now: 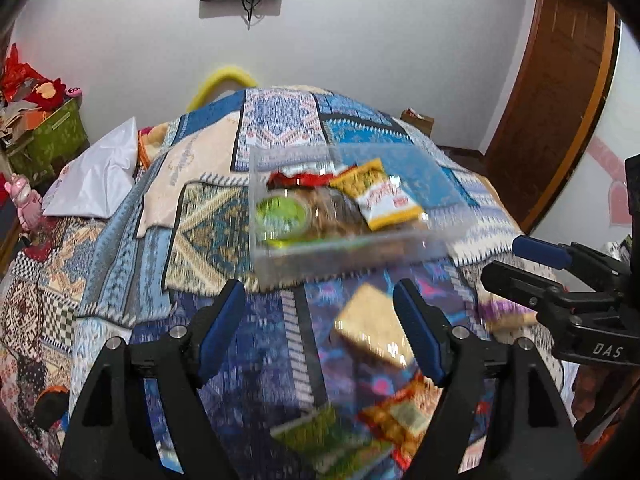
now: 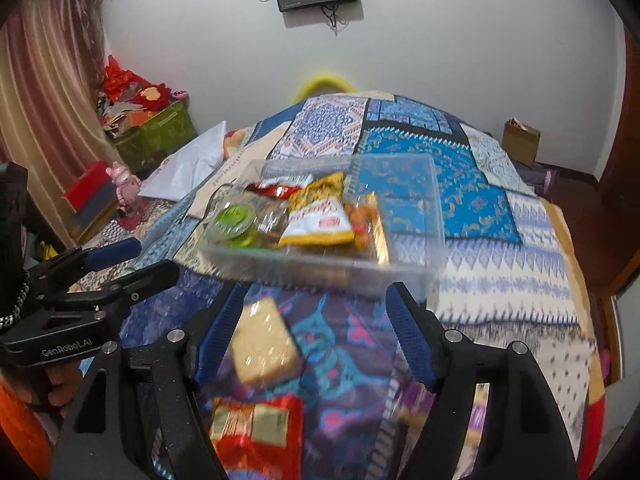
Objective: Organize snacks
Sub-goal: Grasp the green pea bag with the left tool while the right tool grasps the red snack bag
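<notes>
A clear plastic box (image 1: pixel 436 246) sits on the patterned bedspread and holds a yellow-white snack bag (image 1: pixel 380 196), a green-lidded cup (image 1: pixel 280 214), a red packet and brown snacks. It also shows in the right wrist view (image 2: pixel 412 272). My left gripper (image 1: pixel 320 320) is open and empty, just short of the box. My right gripper (image 2: pixel 312 320) is open and empty too, to the left gripper's right. Loose snacks lie near me: a tan wafer pack (image 2: pixel 264 344), a red-gold packet (image 2: pixel 256 428), a green packet (image 1: pixel 332 436) and a purple one (image 1: pixel 504 312).
The bedspread (image 2: pixel 500 280) covers a bed, with a white pillow (image 1: pixel 96 176) at its far left. A green bin of toys (image 1: pixel 48 136) and a pink figurine (image 1: pixel 26 200) stand left of the bed. A cardboard box (image 2: pixel 520 140) and wooden door (image 1: pixel 552 100) are on the right.
</notes>
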The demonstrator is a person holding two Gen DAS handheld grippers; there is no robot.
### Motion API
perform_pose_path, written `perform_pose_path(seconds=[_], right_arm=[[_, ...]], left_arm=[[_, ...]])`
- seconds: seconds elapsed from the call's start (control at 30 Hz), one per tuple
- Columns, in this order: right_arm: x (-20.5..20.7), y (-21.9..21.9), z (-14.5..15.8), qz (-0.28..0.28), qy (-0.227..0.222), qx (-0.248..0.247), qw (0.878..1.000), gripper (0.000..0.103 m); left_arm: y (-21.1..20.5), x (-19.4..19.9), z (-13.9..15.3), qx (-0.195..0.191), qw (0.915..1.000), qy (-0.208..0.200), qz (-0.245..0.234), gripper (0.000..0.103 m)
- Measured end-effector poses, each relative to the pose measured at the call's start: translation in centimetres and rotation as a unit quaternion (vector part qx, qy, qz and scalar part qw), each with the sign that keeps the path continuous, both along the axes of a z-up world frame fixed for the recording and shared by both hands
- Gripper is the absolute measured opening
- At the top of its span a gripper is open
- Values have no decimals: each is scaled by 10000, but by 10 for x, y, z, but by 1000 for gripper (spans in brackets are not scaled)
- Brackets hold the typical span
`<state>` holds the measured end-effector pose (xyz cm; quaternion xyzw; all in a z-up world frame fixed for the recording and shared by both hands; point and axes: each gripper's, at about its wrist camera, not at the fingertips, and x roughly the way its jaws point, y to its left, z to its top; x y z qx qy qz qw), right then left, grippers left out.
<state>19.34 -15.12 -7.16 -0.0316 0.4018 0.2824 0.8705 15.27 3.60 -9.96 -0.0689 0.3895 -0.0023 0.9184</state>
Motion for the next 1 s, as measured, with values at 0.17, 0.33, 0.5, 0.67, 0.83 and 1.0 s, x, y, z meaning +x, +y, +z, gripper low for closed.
perform_pose_path(seconds=[0.17, 0.33, 0.5, 0.67, 0.83, 1.0], right_arm=[[-21, -3, -17, 46, 175, -72, 9998, 76], [-35, 0, -41, 106, 505, -161, 9985, 76], [-47, 4, -62, 166, 802, -193, 9965, 76], [-53, 14, -81, 271, 1074, -283, 9934, 76], [-58, 18, -89, 387, 1114, -287, 9926, 79], [-60, 16, -88, 444, 1090, -247, 9927, 74]], left_arm=[[-2, -23, -20, -48, 9997, 246, 17, 77], [-2, -40, -41, -59, 9987, 505, 71, 77], [0, -54, -59, -94, 9973, 716, 110, 77], [3, -62, -68, -263, 9960, 840, 166, 77], [1, -65, -78, -303, 9946, 981, 182, 77], [0, -63, -84, -497, 9927, 1086, 185, 77]])
